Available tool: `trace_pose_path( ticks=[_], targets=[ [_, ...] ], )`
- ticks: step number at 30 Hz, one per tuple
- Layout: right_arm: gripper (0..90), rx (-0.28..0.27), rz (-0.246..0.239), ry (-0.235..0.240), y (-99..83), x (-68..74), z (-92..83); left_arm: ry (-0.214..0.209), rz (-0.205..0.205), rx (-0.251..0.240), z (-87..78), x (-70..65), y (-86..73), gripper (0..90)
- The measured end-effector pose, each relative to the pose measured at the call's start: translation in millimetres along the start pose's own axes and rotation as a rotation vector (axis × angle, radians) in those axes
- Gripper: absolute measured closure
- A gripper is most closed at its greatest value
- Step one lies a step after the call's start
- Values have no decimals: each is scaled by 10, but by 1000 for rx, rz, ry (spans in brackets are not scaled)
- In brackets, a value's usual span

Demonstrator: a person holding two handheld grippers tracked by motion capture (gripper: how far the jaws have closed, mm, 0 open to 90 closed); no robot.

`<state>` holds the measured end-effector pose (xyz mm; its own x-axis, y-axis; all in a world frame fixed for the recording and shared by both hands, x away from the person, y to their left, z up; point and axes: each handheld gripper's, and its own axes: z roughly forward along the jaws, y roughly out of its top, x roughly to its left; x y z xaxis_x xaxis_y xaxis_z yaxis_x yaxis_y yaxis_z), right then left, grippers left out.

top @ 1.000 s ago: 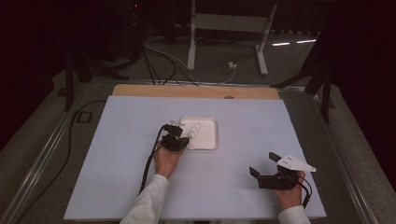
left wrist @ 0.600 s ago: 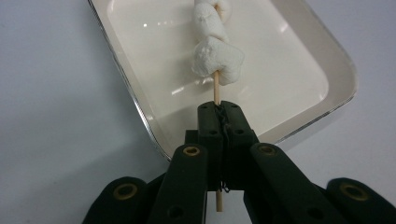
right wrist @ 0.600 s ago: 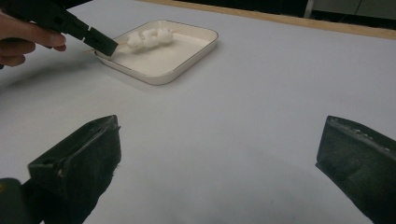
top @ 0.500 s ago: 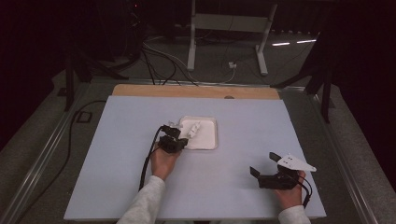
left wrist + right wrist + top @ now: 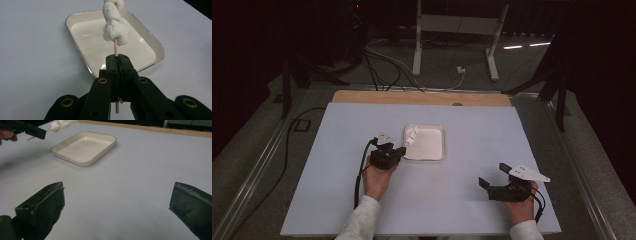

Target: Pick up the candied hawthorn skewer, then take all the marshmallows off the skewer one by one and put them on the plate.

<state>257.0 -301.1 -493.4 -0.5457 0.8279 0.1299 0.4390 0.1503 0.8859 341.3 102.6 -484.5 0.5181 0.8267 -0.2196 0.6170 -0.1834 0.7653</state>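
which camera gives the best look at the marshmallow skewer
The left gripper view: the skewer stands close up, its stick pinched in the left claw. The high view shows it as a small white shape; the right gripper view catches it far off at the top left.

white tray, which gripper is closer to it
Left. The left gripper sits just off the white tray at its left edge, holding a marshmallow skewer; the right gripper stays well off, toward the person.

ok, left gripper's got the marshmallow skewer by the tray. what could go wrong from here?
1. The left gripper pinches the thin wooden skewer near its bare end, so it could swivel or slip.
2. The white marshmallows sit bunched toward the far end and might slide off, missing the white rectangular tray.
3. The right gripper stands open and apart, giving no support.
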Motion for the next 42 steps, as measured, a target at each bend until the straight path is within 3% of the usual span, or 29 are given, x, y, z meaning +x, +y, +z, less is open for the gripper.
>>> trace_pose_path(
  ticks=[11,15,22,27,31,42],
  targets=[
    [0,-24,54,21,119,45,52,-22,28,-61,-171,-3,-59,898],
    [0,-29,92,56,208,48,89,-21,43,-64,-223,-18,-88,898],
    [0,-29,129,112,438,91,242,-40,14,-83,-248,15,-138,897],
    [0,-21,101,137,639,164,384,-65,33,-97,-244,-14,-138,897],
    [1,-30,78,184,838,234,542,-81,36,-112,-258,-26,-133,897],
    [1,-10,73,293,1066,461,956,-99,65,-119,-255,-59,-147,897]
  ],
)
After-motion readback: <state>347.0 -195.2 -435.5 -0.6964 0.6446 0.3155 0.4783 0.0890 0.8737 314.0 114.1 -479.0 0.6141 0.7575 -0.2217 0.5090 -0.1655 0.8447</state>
